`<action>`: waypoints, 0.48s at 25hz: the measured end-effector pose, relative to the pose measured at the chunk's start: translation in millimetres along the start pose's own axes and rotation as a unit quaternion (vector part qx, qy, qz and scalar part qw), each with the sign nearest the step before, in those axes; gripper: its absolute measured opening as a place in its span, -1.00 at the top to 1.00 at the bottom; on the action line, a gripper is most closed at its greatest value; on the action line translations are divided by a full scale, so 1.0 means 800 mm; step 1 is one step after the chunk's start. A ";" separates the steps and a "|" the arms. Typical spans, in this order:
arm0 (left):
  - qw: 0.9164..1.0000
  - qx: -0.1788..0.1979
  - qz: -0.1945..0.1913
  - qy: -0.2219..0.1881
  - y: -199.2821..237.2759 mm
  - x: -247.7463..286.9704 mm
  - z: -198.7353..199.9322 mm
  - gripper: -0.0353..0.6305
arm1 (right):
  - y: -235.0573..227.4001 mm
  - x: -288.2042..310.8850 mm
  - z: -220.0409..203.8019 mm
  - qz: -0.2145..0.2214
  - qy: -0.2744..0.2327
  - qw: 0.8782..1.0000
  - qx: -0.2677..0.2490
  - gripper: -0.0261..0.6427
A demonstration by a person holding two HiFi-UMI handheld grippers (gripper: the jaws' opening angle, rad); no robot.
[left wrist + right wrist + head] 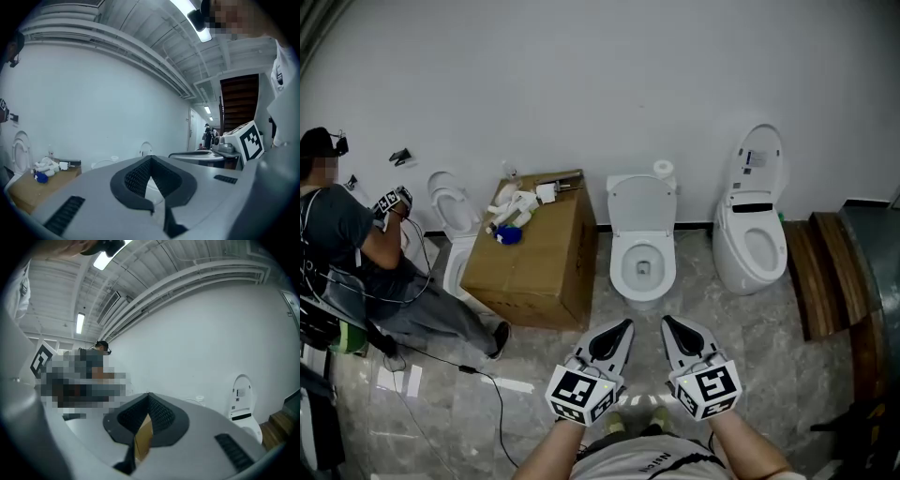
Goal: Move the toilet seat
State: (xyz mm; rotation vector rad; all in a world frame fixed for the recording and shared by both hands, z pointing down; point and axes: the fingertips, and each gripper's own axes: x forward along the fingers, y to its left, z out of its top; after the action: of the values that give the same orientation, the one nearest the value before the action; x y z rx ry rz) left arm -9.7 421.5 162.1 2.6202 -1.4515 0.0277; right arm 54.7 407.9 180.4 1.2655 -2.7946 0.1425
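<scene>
A white toilet (642, 267) stands against the wall straight ahead, its lid (640, 202) raised upright behind the bowl. Both grippers are held side by side in front of it, well short of it and touching nothing. My left gripper (624, 324) points at the bowl with its jaws shut and empty; in the left gripper view its tips (150, 159) meet in a closed point. My right gripper (667, 322) is likewise shut and empty, with its tips (148, 395) together. The toilet is hardly visible in either gripper view.
A large cardboard box (534, 248) with white parts on top stands left of the toilet. A second toilet (750, 239) with raised lid is at the right, beside wooden planks (825, 272). A person (356, 253) crouches at the far left by another toilet (450, 206). Cables (478, 375) lie on the floor.
</scene>
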 end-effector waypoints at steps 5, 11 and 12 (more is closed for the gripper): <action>1.000 0.010 0.005 -0.001 -0.008 0.009 0.003 0.87 | -0.007 -0.002 0.008 0.012 -0.011 1.000 -0.004 0.88; 1.000 0.024 0.006 -0.002 -0.027 0.027 0.005 0.87 | -0.027 -0.014 0.019 0.013 -0.034 0.999 -0.008 0.88; 1.000 0.025 0.006 -0.001 -0.030 0.031 0.005 0.87 | -0.030 -0.015 0.020 0.014 -0.035 0.999 -0.009 0.88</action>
State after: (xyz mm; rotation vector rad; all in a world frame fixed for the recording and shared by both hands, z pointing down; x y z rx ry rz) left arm 23.4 412.2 157.6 2.6522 -1.4874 0.0628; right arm 80.2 398.9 164.8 1.2517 -2.8665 0.0767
